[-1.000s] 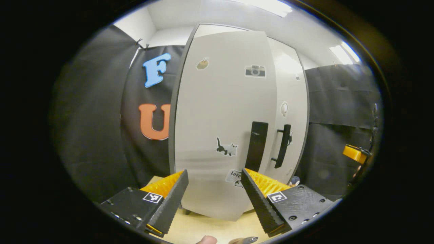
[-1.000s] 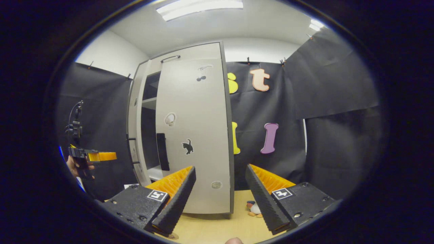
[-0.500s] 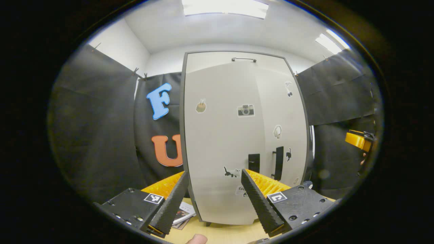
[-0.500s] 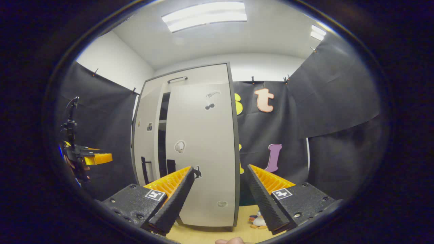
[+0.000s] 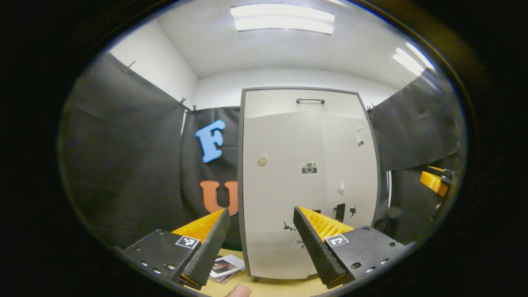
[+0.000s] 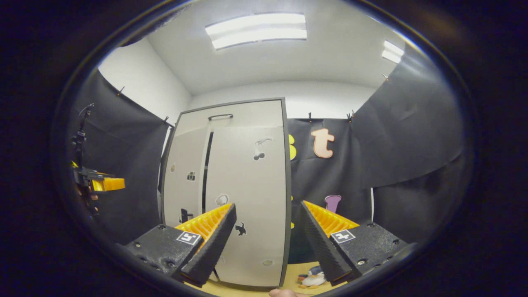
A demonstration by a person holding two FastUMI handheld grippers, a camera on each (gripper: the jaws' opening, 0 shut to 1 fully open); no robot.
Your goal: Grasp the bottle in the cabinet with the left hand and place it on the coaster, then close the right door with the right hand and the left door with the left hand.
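The grey cabinet (image 5: 307,136) stands ahead of me with stickers on its doors. In the right gripper view a narrow dark slit (image 6: 206,165) runs between the left door (image 6: 185,165) and the right door (image 6: 251,181). In the left gripper view the two doors look almost flush, and black handles (image 5: 340,211) sit low near their meeting edge. My left gripper (image 5: 260,243) is open and holds nothing, a short way back from the left door (image 5: 280,194). The right gripper (image 6: 266,243) is open too, in front of the right door. Each gripper also appears off to the side in the other's view, the right one (image 5: 435,181) and the left one (image 6: 101,183).
The cabinet stands on a light wooden table (image 5: 280,286). Some printed cards (image 5: 225,266) lie by its left foot. A small penguin toy (image 6: 311,279) sits on the table to its right. Black cloth walls close in on both sides.
Both grippers have drawn back from the cabinet and tilted upward. The doors have swung toward shut, and the wide gap showing the shelves has narrowed to a slit.
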